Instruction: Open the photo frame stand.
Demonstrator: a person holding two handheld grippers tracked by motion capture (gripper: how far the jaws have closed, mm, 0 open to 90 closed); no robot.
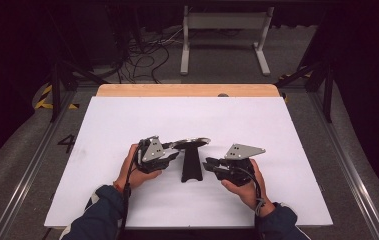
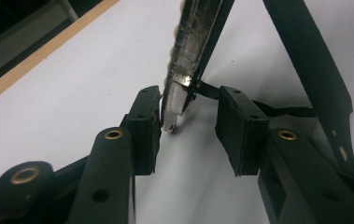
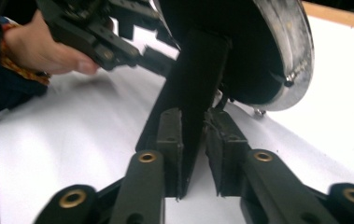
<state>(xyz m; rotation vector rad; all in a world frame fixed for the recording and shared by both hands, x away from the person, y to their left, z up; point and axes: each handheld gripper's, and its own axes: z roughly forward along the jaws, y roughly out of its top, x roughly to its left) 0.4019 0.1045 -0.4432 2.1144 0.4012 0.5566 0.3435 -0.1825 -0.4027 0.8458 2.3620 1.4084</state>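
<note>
A black stand rests on the white table, with a round silver disc at its top. My left gripper is at the disc's left edge. In the left gripper view the jaws stand open around the disc's rim; the left pad is close to it and the right pad is apart. My right gripper comes at the stand from the right. In the right gripper view its pads are shut on the stand's black post, below the disc.
A wooden strip runs along the table's far edge. Beyond it are a white frame and loose cables on the floor. Metal rails flank the table. In the right gripper view the left hand is close behind the stand.
</note>
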